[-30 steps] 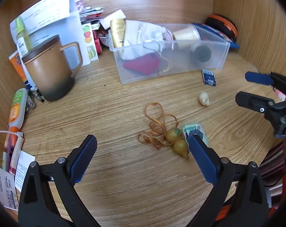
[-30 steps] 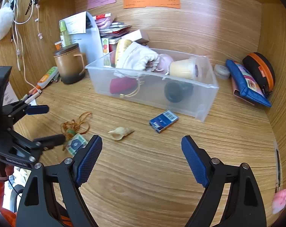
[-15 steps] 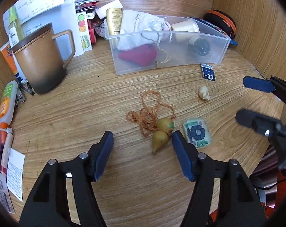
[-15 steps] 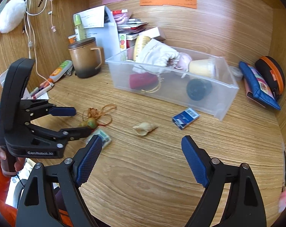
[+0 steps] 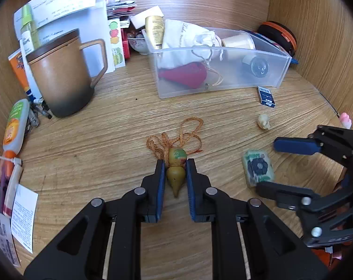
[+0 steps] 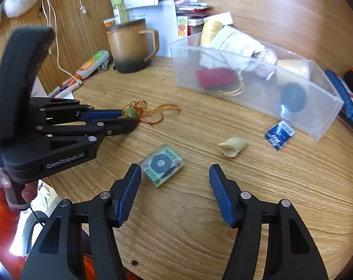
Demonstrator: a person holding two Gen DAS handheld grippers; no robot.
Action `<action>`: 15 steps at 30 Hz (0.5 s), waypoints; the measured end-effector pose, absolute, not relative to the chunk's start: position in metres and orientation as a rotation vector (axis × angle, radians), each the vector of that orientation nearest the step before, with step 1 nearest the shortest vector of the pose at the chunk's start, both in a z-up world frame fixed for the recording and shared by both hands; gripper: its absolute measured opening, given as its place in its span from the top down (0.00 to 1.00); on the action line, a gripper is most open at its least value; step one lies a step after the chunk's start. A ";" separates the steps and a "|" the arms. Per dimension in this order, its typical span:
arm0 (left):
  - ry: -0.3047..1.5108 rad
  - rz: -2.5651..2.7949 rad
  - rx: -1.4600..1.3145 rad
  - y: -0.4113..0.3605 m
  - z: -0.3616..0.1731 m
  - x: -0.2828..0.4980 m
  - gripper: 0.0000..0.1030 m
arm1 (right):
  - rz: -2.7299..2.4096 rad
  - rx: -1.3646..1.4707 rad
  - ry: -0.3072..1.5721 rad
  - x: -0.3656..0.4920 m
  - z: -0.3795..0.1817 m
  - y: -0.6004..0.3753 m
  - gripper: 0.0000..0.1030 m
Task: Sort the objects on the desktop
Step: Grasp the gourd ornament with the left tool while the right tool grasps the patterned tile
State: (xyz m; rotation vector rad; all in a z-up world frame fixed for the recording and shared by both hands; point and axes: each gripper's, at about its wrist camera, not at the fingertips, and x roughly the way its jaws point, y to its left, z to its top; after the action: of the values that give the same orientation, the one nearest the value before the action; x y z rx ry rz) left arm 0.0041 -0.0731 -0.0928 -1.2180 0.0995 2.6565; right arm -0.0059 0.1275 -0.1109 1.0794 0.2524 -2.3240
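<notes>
Gourd charm (image 5: 175,172) with orange cord (image 5: 176,137) lies on the desk, now pinched between the left gripper (image 5: 175,171) pads, which stood wide apart a second ago. Clear bin (image 5: 218,70) sits ahead and right of it: likely destination, lift next. Right gripper (image 6: 175,182) has dropped closer, jaws apart, green patterned tile (image 6: 162,164) just ahead, untouched. Shell (image 6: 232,145) farther right.

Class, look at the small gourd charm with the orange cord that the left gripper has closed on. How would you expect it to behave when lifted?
The gourd charm looks hard and smooth, so it may slip between the left gripper pads. Its orange cord lies in loose loops, so it will probably dangle limply. The rounded body would likely roll if dropped.
</notes>
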 end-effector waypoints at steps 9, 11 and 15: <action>0.066 2.657 -1.187 -0.080 -0.088 0.011 0.84 | -2.357 1.063 0.321 -0.007 -0.111 0.104 0.64; 0.058 2.656 -1.174 -0.081 -0.086 0.011 0.84 | -2.366 1.067 0.314 -0.008 -0.112 0.104 0.64; 0.051 2.659 -1.149 -0.081 -0.080 0.011 0.84 | -2.369 1.073 0.294 -0.008 -0.110 0.108 0.64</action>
State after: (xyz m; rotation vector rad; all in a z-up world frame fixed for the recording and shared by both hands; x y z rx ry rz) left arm 0.0112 -0.0812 -0.0798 -1.1493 0.0508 2.6593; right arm -0.0082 0.1082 -0.1096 1.0733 0.2937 -2.3692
